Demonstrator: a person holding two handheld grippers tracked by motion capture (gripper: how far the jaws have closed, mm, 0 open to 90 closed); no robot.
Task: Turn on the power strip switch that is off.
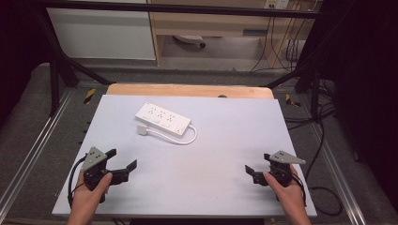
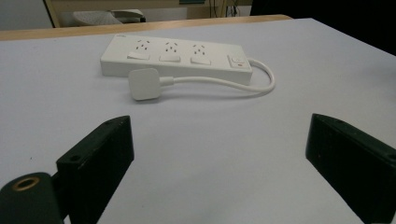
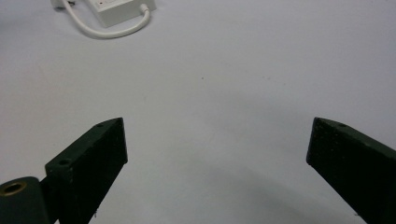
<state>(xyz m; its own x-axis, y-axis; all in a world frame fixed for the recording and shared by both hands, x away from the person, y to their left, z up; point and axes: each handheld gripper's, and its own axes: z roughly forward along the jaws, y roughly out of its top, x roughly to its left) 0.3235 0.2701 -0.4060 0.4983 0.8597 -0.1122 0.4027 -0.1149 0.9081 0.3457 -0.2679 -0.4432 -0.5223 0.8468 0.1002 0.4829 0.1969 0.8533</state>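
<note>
Power strip point(image 1: 163, 120), white, lies flat on the far left part of the pale table point(image 1: 225, 159), well apart from both of my grippers, and that is why neither has anything in it yet. It carries 3 sockets in a row and a switch at one end, seen plainly in the left gripper view. Its short cord point(image 2: 243, 86) loops out from the switch end and curls back so that the plug point(image 2: 144, 83) rests on the table just beside the strip's long side, face down as far as I can tell. Coiled like that, the cord keeps the plug within easy reach of the sockets (handy if the job is to push it in, which is my guess).

My left gripper point(image 1: 123, 164) sits near the front left edge of the table, held low and aimed straight at the strip; its jaws stand wide apart with only bare table between them. My right gripper point(image 1: 256, 172) waits near the front right edge, turned inward toward the middle; its 2 jaws are spread equally wide and hold nothing. In its own view the strip's switch end and the cord loop sit far off in the top left corner.

I judge the work not yet begun: both hands are parked at the near corners, leaving the middle free, and the left is the better placed to go first for the plug.
</note>
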